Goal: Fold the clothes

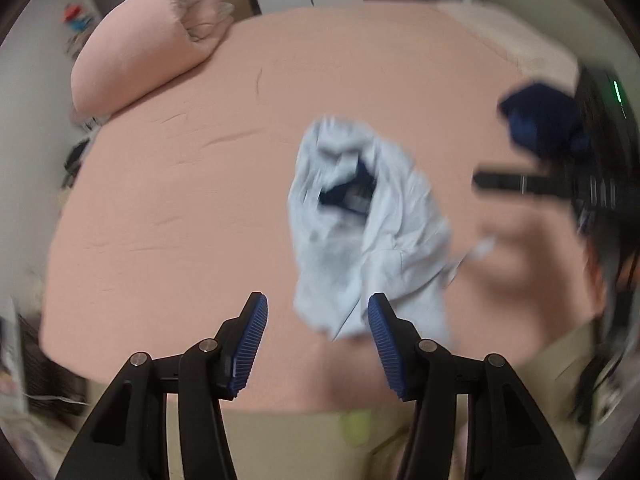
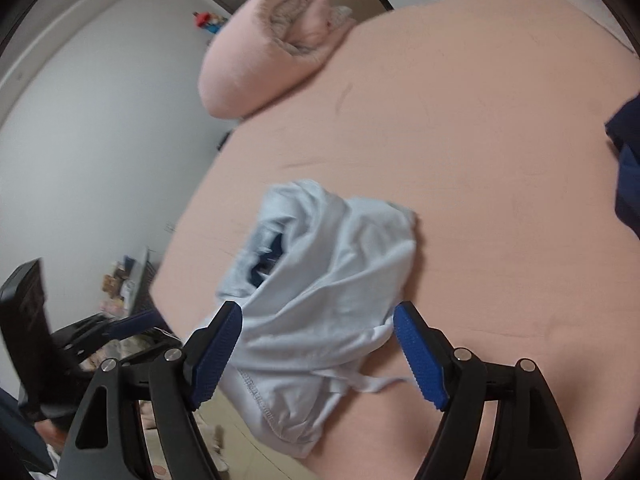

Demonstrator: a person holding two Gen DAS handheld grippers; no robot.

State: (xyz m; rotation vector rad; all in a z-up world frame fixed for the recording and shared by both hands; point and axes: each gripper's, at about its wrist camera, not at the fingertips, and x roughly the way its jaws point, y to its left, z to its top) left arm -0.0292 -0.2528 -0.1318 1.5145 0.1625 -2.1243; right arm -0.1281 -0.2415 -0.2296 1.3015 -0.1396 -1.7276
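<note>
Shirt (image 2: 320, 288) crumpled beyond both open tongs (image 2: 318, 354)

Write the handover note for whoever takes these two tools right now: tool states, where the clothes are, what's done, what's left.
Left tool: open, empty, above the near edge of the bed.
Right tool: open wide, nothing pinched; the cloth lies beneath it, between the fingers.
Light blue garment: crumpled in a heap on the pink bed sheet, near edge, one end hanging over the side. Not folded.
Dark blue garment: at the right edge of the bed, only partly in view.
Rolled pink quilt: far corner, not in the way.
Done: no fold visible yet.
Left: spread the light blue garment flat, fold it, then probably the dark blue one.
</note>
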